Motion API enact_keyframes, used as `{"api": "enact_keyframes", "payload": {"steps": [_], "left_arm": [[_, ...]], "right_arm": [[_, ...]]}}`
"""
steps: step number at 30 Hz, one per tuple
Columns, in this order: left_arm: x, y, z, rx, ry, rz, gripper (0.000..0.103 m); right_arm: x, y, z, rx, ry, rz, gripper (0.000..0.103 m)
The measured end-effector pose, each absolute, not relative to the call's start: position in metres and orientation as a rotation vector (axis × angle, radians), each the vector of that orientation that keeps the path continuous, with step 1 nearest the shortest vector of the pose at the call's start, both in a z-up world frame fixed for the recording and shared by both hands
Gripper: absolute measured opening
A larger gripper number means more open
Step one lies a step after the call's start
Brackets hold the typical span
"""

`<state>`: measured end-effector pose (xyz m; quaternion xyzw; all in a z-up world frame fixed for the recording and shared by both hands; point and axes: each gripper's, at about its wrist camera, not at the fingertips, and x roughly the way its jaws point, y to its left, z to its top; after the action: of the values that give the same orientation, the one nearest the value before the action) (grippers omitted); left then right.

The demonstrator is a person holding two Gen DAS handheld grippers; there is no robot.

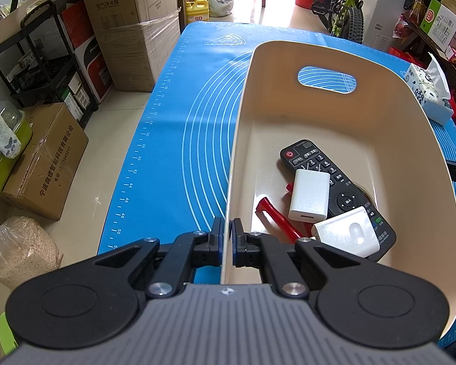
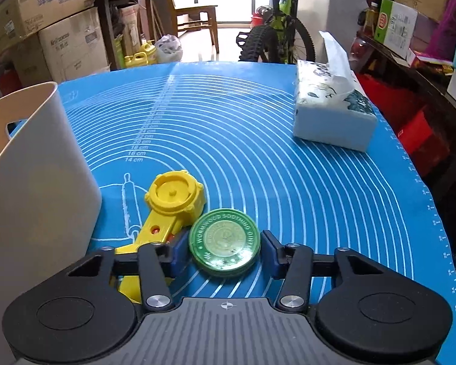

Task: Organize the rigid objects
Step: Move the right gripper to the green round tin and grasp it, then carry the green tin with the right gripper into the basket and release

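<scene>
My left gripper point(image 1: 227, 228) is shut on the near side wall of a cream plastic bin point(image 1: 237, 140) standing on the blue mat point(image 1: 167, 152). Inside the bin lie a black remote point(image 1: 343, 188), a white charger point(image 1: 308, 196), a white block point(image 1: 346, 231) and a red piece point(image 1: 276, 216). In the right wrist view, a round green ointment tin point(image 2: 225, 240) lies flat on the mat, and my right gripper point(image 2: 225, 249) has both blue pads against its sides. A yellow plastic tool point(image 2: 174, 197) rests just left of the tin, touching it. The bin point(image 2: 36, 167) stands at the left.
A tissue pack point(image 2: 331, 112) sits at the far right of the mat point(image 2: 258, 152). Cardboard boxes point(image 1: 136, 30) and a black cart point(image 1: 45, 60) crowd the floor left of the table. A bicycle point(image 2: 276, 36) stands beyond the far edge.
</scene>
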<state>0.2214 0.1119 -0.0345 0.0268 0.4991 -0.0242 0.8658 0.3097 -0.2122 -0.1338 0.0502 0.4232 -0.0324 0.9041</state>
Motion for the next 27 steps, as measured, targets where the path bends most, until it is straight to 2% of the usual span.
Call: {"api": "enact_keyframes", "payload": {"steps": [10,27], "left_arm": [[0.221,0.112,-0.034,0.055,1.045,-0.051,0.007],[0.222,0.112,-0.034,0.055,1.045,-0.051,0.007]], "right_arm": [[0.296,-0.215,-0.116,0.115,0.834,-0.082,0.054],[0.255,-0.165,-0.012,0.098,0.596,0.094,0.054]]}}
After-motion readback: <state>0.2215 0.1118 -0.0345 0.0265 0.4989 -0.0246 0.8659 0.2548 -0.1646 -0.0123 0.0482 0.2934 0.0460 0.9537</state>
